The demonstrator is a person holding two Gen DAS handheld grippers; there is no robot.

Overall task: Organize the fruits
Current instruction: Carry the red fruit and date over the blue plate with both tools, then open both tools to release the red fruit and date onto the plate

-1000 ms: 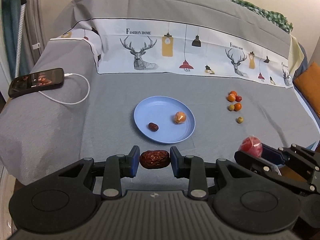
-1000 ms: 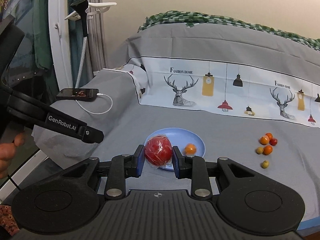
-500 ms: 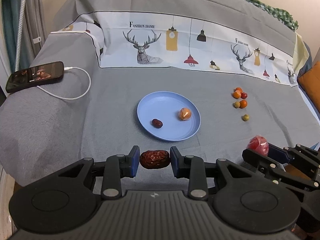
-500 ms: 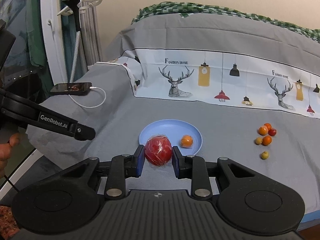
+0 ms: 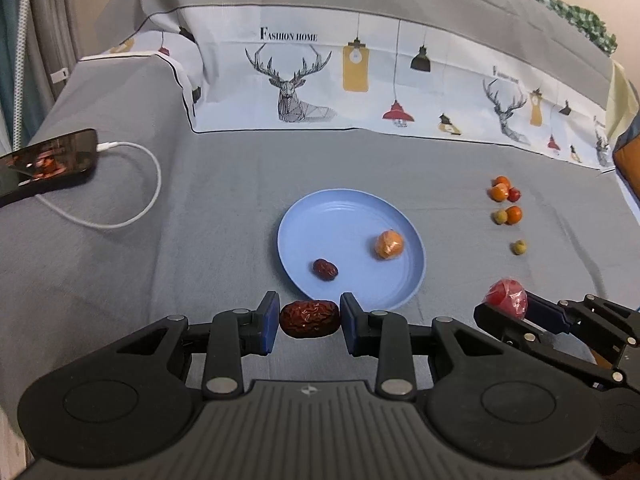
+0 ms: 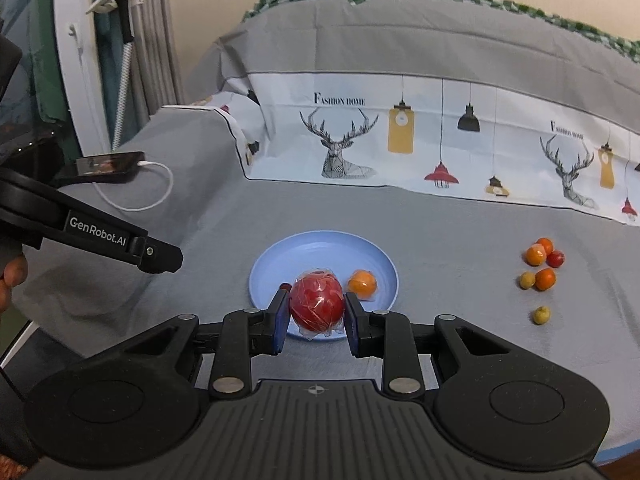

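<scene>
**Fruits partly gathered on the plate, two more in hand**

Fruits are my job here, and the blue plate [image 5: 304, 216] already holds two: a small dried date [image 5: 325, 269] toward its near rim and a wrapped orange fruit [image 5: 389, 244] toward its right side. I judge the sorting under way but well short of finished.

My left hand-held gripper [image 5: 309, 319] pinches a larger wrinkled date [image 5: 309, 319] end to end between its blue pads, just short of the plate's near rim. My right hand-held gripper [image 6: 317, 307] is clamped on a red fruit in clear film [image 6: 317, 305], held at the near edge of the plate; I cannot tell whether it hangs over the rim or only lines up with it. Neither fruit is set down yet.

Left to collect is a cluster of small fruits [image 5: 505, 203] lying toward the right edge of the bed [image 5: 224, 200], orange, red and yellow-green ones, with one yellow-green straggler [image 5: 519, 247] nearer me. All lie well apart from the plate.

Around them: a phone [image 5: 48, 160] on the raised left edge of the bed, its white cable [image 5: 132, 184] looping across the grey sheet, and a printed deer-and-lamp cloth [image 5: 360, 80] along the far edge. Nothing lies between either hand-held gripper and the plate. The two are close together near the rim, so I would watch for them knocking as they release, and the round fruits may roll on the shallow plate.
</scene>
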